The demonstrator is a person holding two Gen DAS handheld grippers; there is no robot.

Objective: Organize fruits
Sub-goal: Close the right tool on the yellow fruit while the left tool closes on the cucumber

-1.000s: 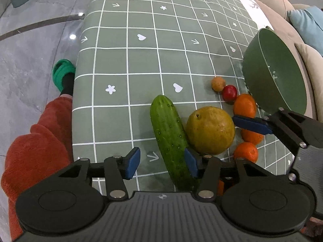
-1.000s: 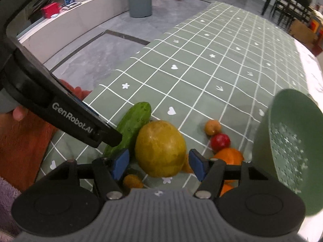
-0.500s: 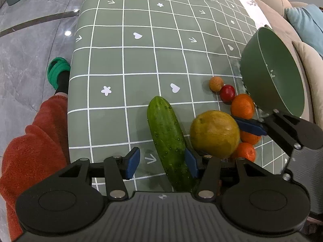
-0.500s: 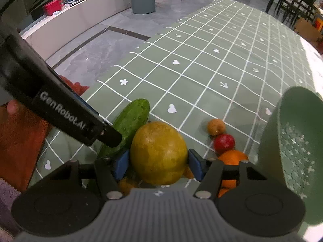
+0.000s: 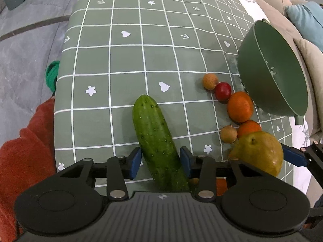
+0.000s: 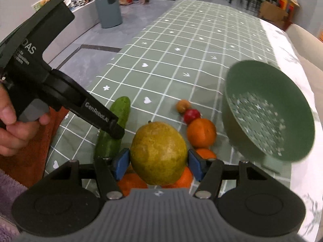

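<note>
My right gripper (image 6: 158, 162) is shut on a large yellow-green round fruit (image 6: 158, 152) and holds it above the table; the fruit also shows in the left wrist view (image 5: 259, 153). My left gripper (image 5: 160, 161) is open, its blue pads on either side of a green cucumber (image 5: 157, 141) that lies on the green checked tablecloth (image 5: 125, 64). An empty green colander bowl (image 6: 268, 111) stands to the right. Oranges (image 6: 201, 133), a red fruit (image 6: 191, 115) and small brown fruits (image 6: 182, 105) lie between the cucumber and the bowl.
The table's left edge (image 5: 60, 84) drops to a grey floor. A beige sofa with a blue cushion (image 5: 304, 14) runs along the right side. A grey bin (image 6: 108, 9) stands on the floor far behind. The person's orange sleeve (image 5: 24, 155) is at the near left.
My right gripper closed on the large yellow-green fruit and lifted it up and toward me. My left gripper shifted right so that its open pads now straddle the cucumber.
</note>
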